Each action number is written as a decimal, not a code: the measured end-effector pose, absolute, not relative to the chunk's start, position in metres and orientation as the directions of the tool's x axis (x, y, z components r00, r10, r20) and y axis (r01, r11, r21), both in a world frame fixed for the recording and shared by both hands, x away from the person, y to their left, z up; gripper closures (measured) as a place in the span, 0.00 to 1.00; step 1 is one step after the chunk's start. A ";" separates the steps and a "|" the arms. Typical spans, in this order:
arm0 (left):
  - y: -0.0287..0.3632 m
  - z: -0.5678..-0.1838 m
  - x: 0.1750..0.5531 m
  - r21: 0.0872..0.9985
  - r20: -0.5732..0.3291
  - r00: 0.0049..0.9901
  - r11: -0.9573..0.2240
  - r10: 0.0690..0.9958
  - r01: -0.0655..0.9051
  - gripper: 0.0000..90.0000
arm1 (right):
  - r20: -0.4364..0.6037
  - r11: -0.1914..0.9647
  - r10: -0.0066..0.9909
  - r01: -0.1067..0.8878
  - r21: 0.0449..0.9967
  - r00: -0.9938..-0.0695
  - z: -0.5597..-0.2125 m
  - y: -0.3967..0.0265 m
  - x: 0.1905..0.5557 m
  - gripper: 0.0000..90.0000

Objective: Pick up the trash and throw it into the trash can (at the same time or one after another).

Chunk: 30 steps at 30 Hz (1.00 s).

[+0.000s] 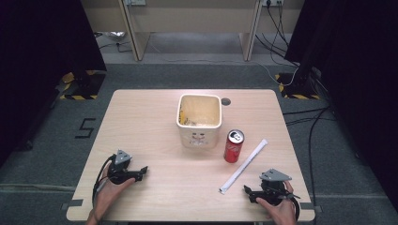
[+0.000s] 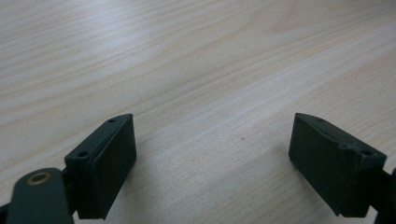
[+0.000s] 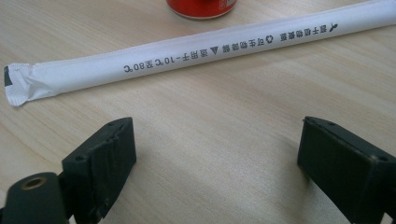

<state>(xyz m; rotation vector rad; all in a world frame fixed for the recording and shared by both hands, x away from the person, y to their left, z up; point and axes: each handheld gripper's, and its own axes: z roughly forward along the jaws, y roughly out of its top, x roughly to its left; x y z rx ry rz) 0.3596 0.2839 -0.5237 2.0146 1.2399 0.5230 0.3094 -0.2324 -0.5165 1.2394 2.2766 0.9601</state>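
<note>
Left gripper (image 1: 141, 171): black body, grey three-cornered plate on top, black cable trailing at 7 o'clock. Right gripper (image 1: 248, 192): same black build, same grey plate. Each jaw is a black block with flat pad, two small screw holes; brass-ringed hole at lower left. Forearms bare, no sleeves.

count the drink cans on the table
1. A red can stands upright on the table, just right of the cream tub and left of the wrapped straw. The tub's inside is partly hidden, so anything low in there can't be ruled out.
</note>
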 end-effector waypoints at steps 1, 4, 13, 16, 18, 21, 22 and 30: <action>0.284 -0.524 0.360 0.741 -0.022 0.459 -0.294 0.888 0.604 0.16 | -0.003 0.379 0.841 0.585 0.717 -0.542 -0.516 -0.232 0.309 0.13; 0.284 -0.524 0.360 0.740 -0.021 0.461 -0.296 0.887 0.603 0.16 | -0.004 0.373 0.846 0.585 0.721 -0.534 -0.516 -0.233 0.309 0.17; 0.284 -0.524 0.360 0.740 -0.021 0.461 -0.296 0.887 0.603 0.16 | -0.018 0.370 0.844 0.558 0.743 -0.535 -0.506 -0.233 0.308 0.17; 0.284 -0.524 0.360 0.741 -0.021 0.461 -0.296 0.887 0.603 0.16 | -0.023 0.360 0.848 0.544 0.758 -0.530 -0.501 -0.233 0.309 0.17; 0.284 -0.524 0.360 0.741 -0.021 0.461 -0.296 0.887 0.603 0.16 | -0.024 0.357 0.848 0.537 0.764 -0.530 -0.497 -0.232 0.310 0.17; 0.284 -0.524 0.360 0.741 -0.021 0.461 -0.296 0.887 0.603 0.16 | -0.027 0.349 0.851 0.525 0.777 -0.525 -0.493 -0.232 0.310 0.17; 0.284 -0.524 0.360 0.740 -0.020 0.462 -0.297 0.887 0.603 0.16 | -0.027 0.336 0.856 0.516 0.788 -0.516 -0.489 -0.232 0.312 0.17; 0.284 -0.524 0.360 0.741 -0.021 0.461 -0.296 0.887 0.603 0.16 | -0.042 0.331 0.857 0.487 0.808 -0.513 -0.472 -0.230 0.319 0.17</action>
